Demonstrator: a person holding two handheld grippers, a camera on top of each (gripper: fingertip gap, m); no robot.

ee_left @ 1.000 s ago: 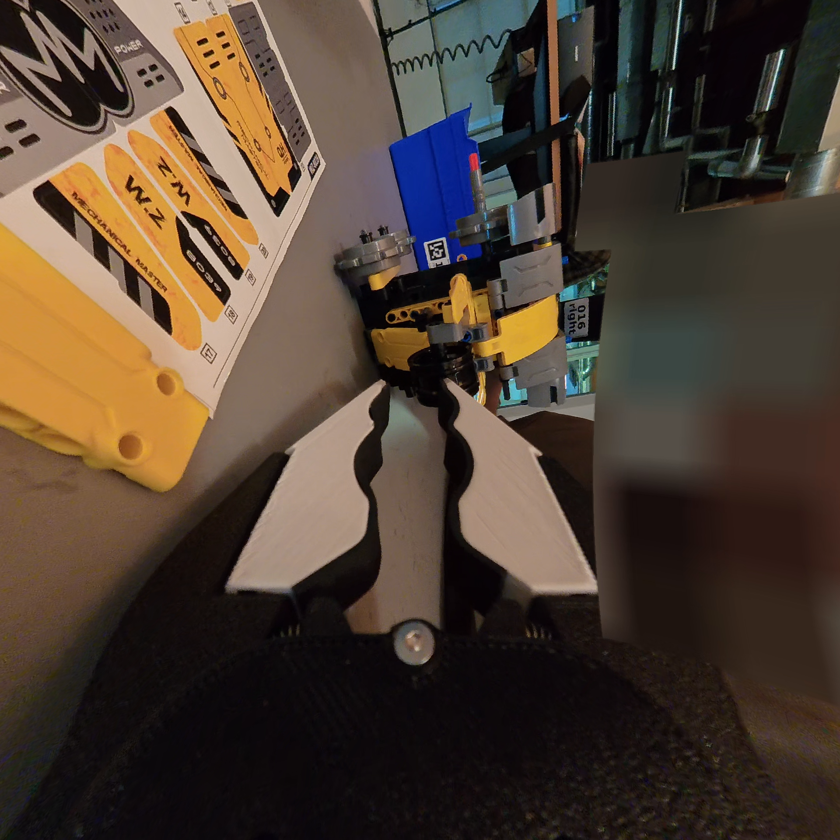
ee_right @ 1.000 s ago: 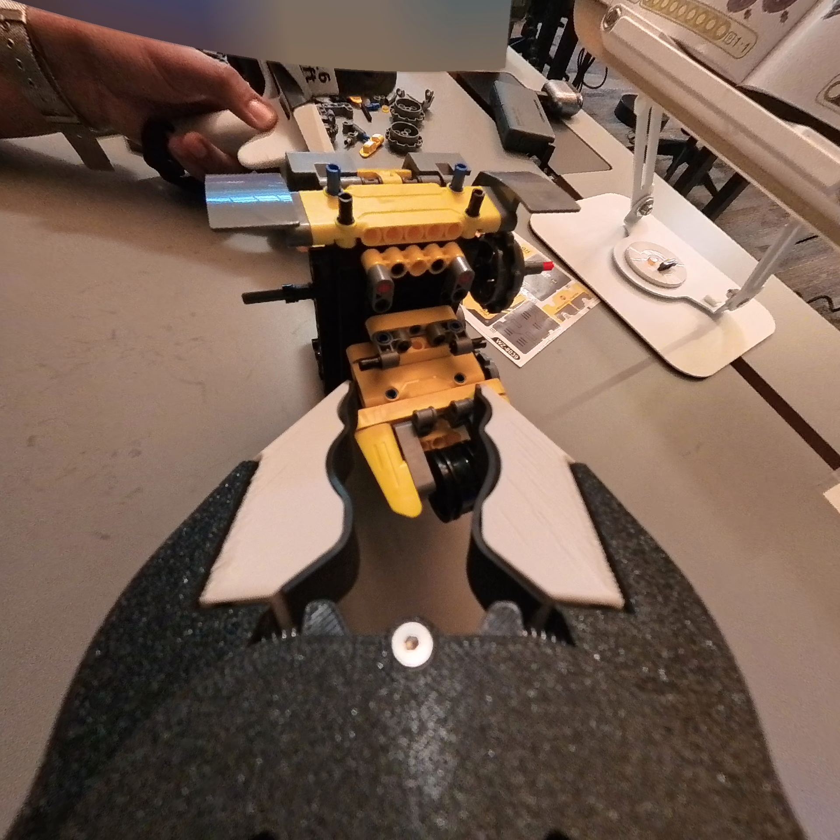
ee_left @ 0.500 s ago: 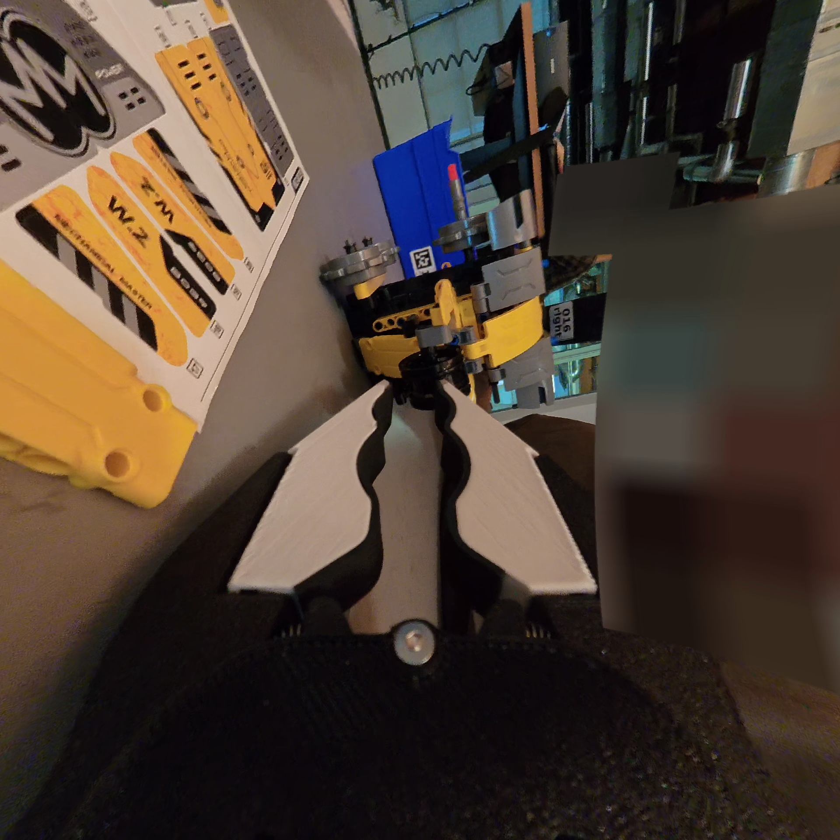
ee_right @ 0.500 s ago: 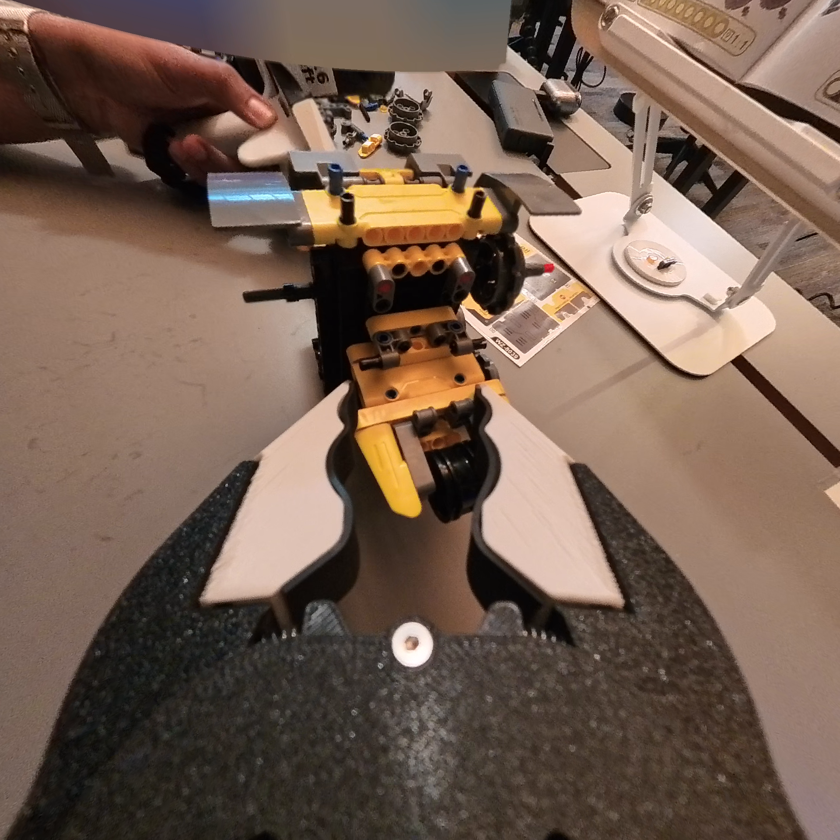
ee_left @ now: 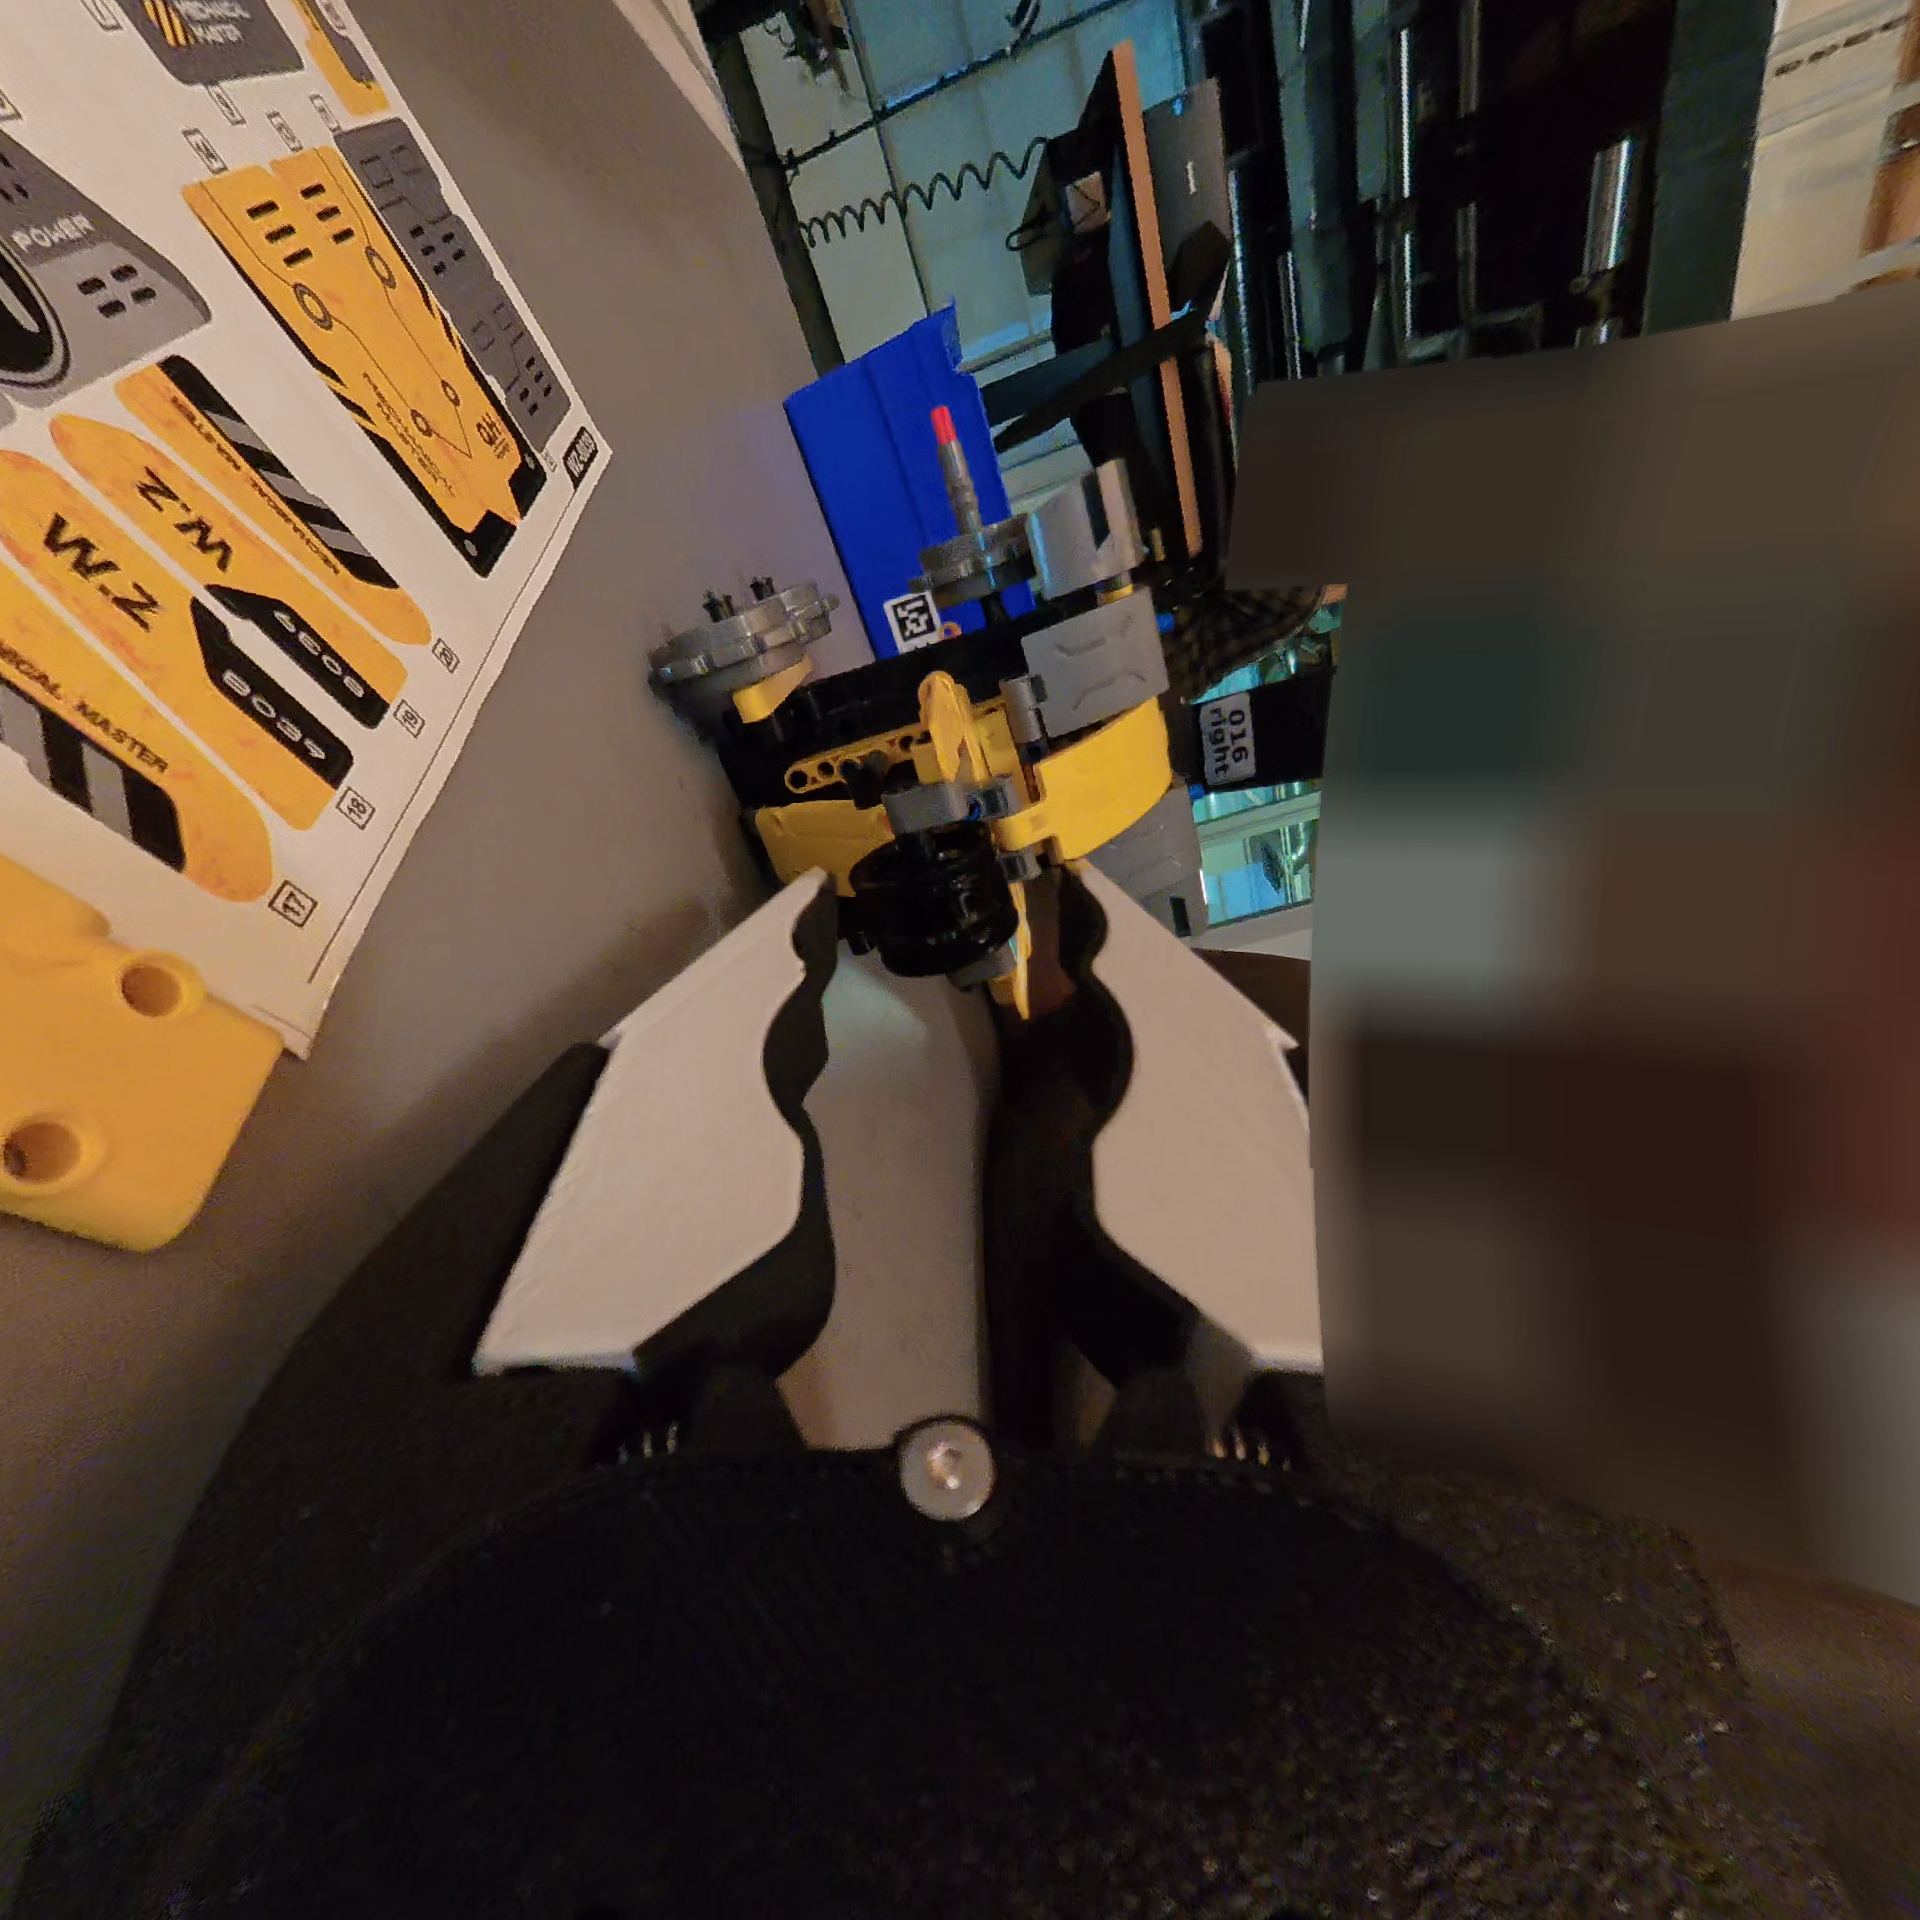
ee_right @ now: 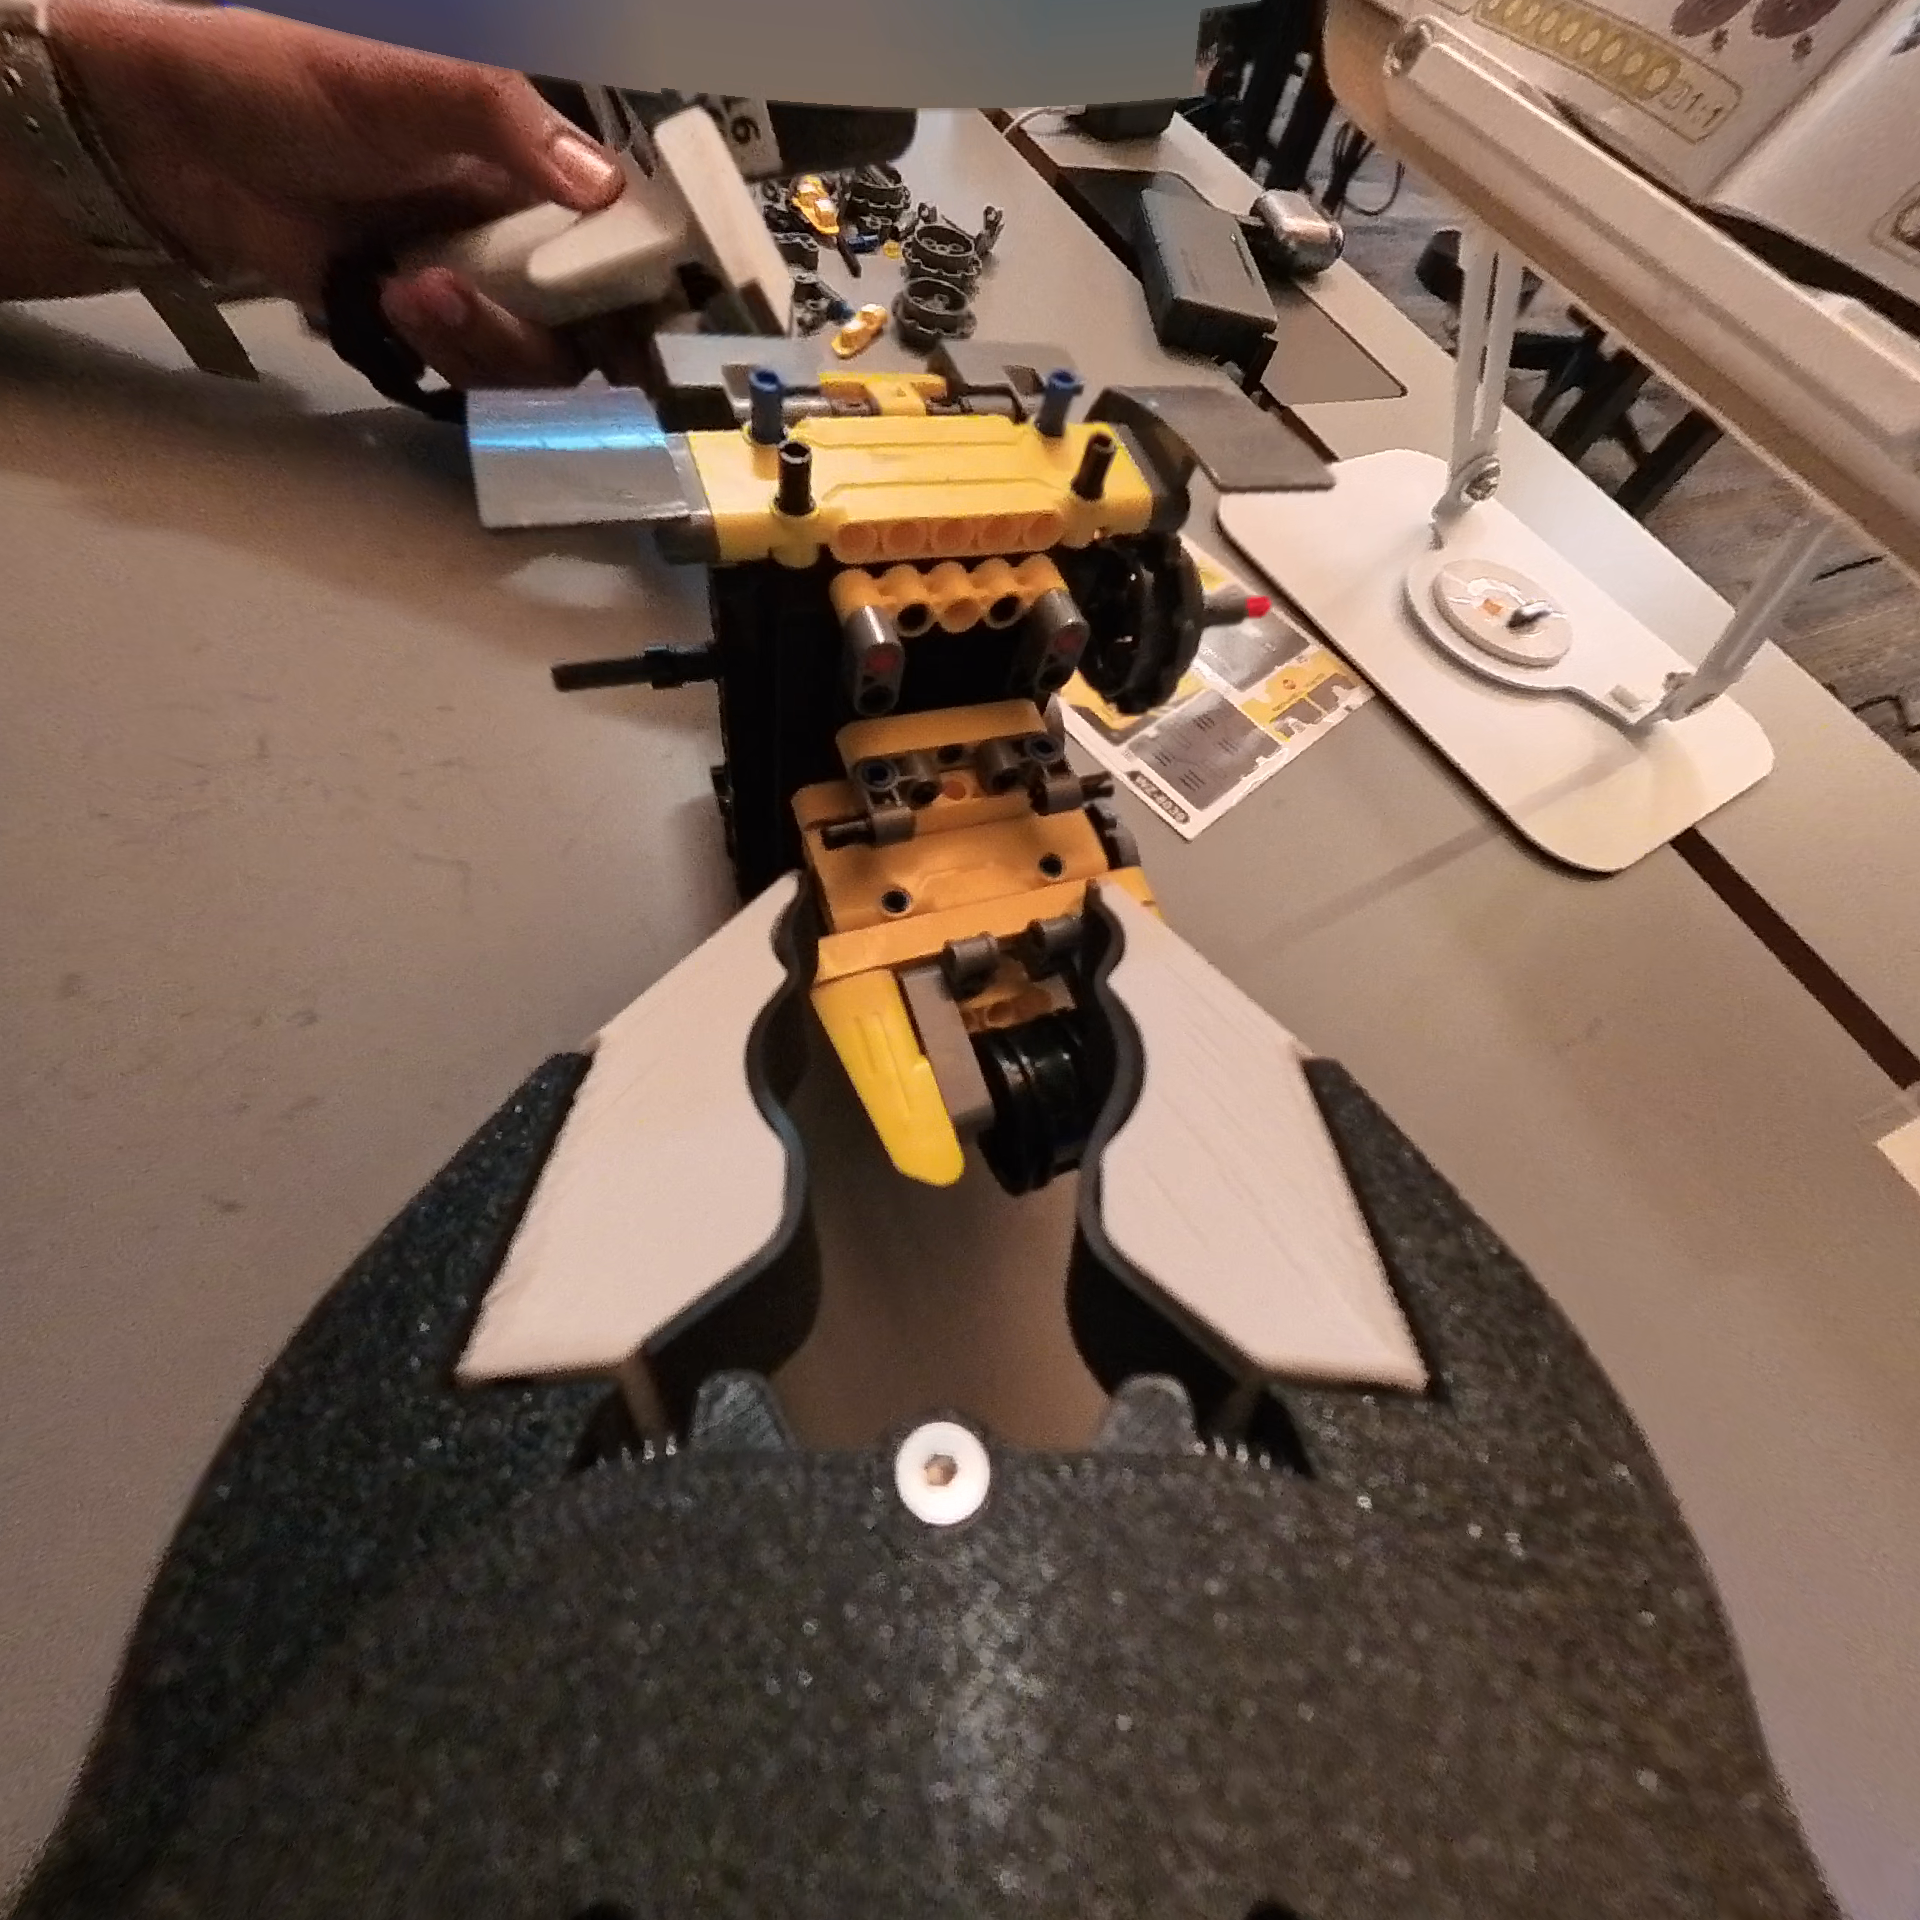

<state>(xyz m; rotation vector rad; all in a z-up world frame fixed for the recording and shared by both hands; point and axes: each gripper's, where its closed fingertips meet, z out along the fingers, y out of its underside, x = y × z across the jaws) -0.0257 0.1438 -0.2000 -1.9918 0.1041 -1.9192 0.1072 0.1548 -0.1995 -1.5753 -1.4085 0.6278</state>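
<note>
- Fingers (ee_left: 717, 1122) of the left gripper (ee_left: 951, 914) were white with black edges, and they stood spread apart in the left wrist view.
- A black wheel (ee_left: 940, 909) on the near end of the toy car (ee_left: 966, 769) sat between the two tips. I could not tell if the tips pressed on it.
- The toy car was yellow, black and grey, built from small plastic bricks. It lay on the grey table (ee_left: 540, 831).
- A sticker sheet (ee_left: 260, 499) with yellow and grey shapes lay on the table to the left.
- A yellow plastic piece (ee_left: 114, 1122) lay beside the lower edge of that sheet.
- A blue bin (ee_left: 894, 488) stood behind the toy car.

- In the right wrist view, the right gripper (ee_right: 951, 914) had its fingers (ee_right: 665, 1164) closed in on the other end of the toy car (ee_right: 935, 665), one on each side of the yellow body.
- A yellow pointed piece (ee_right: 894, 1081) and a black wheel (ee_right: 1039, 1091) poked out between the fingers.
- A hand (ee_right: 343, 177) held the left gripper (ee_right: 686, 239) at the far end of the car.
- Small loose bricks (ee_right: 894, 249) lay on the table (ee_right: 312, 883) past the car.
- A white stand (ee_right: 1496, 644) sat on the right, with the sticker sheet (ee_right: 1216, 727) just beside it.
</note>
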